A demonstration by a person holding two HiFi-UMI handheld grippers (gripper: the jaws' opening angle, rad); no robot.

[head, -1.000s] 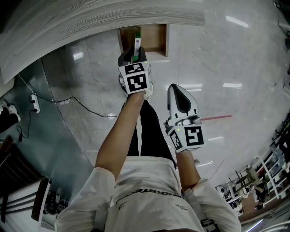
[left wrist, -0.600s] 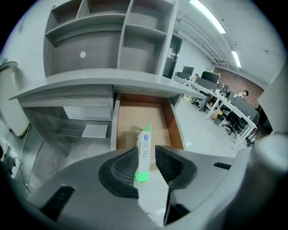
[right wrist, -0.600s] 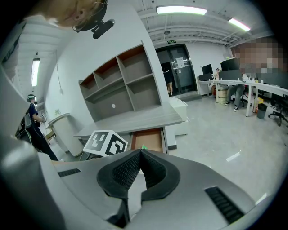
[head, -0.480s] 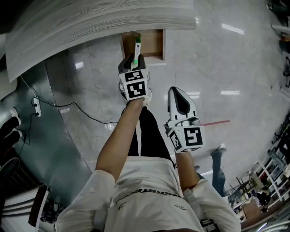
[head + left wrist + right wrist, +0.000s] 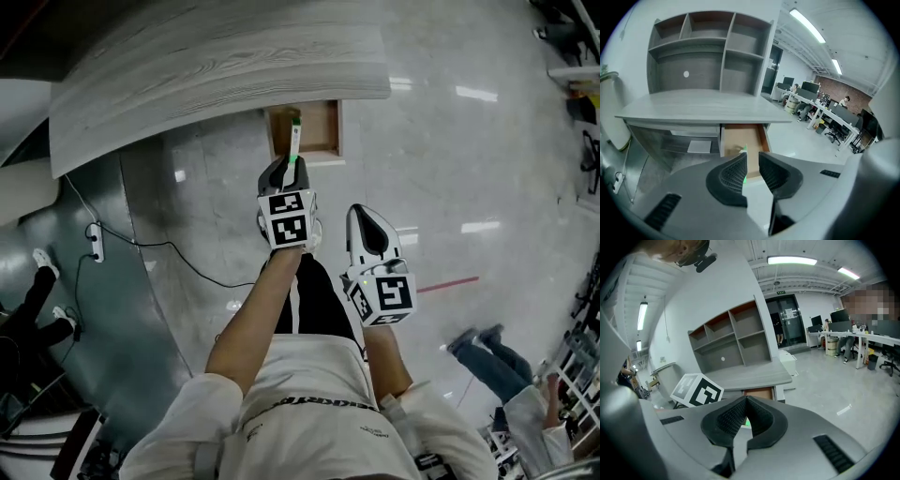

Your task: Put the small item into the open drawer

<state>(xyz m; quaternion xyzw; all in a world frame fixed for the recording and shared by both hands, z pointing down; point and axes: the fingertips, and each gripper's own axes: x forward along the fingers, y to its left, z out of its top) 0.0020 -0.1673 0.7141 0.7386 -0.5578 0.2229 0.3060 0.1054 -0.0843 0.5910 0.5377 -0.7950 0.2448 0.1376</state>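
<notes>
The small item (image 5: 294, 139), a thin white piece with green ends, sticks out of my left gripper (image 5: 286, 167) over the front of the open wooden drawer (image 5: 321, 131). In the left gripper view, the item (image 5: 744, 157) lies along the left pad. The left gripper's (image 5: 751, 164) jaws are closing on it, and the drawer (image 5: 740, 138) is straight ahead under the desk top. My right gripper (image 5: 367, 217) hangs lower right, beside the left forearm. It is shut (image 5: 746, 401) and holds nothing.
The grey desk top (image 5: 216, 66) overhangs the drawer, and a shelf unit (image 5: 708, 51) stands on it. A power strip and cable (image 5: 95, 239) lie on the floor at left. A person's legs (image 5: 487, 342) show at lower right, and office desks (image 5: 825, 110) stand far right.
The head view has shifted, so the desk and drawer sit lower in the frame. The left gripper stays at the drawer front with the item. A person has walked in at lower right.
</notes>
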